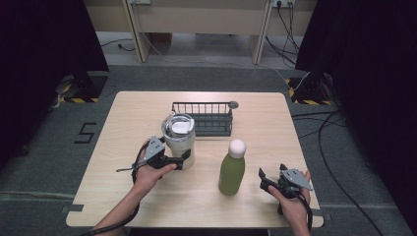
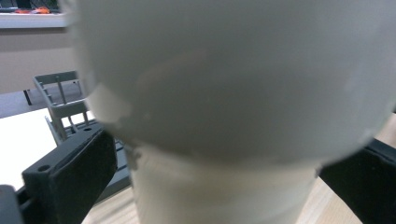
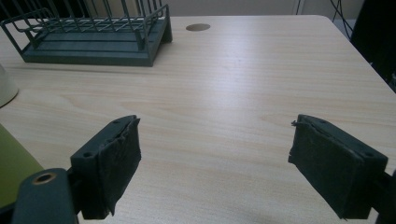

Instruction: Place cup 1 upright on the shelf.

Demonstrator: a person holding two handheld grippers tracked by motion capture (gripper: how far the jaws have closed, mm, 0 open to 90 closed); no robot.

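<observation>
Jaws of my left gripper [image 1: 183, 160] sit either side of the cream tumbler [image 1: 179, 140], upright mid-table, rack [image 1: 202, 118] behind; whether they grip, can't tell. Right gripper [image 1: 266, 179] gapes empty nr front-right corner.

Even overhead light; cup [image 2: 224, 93] blurred close-up.

Tumbler [image 1: 179, 138] at table [image 1: 123, 128] centre, just in front of rack [image 1: 202, 118]. Bottle [image 1: 231, 169] to tumbler's right, nearer the person. Left gripper [image 1: 183, 160] around tumbler; right gripper [image 1: 263, 178] right of bottle, apart.
</observation>
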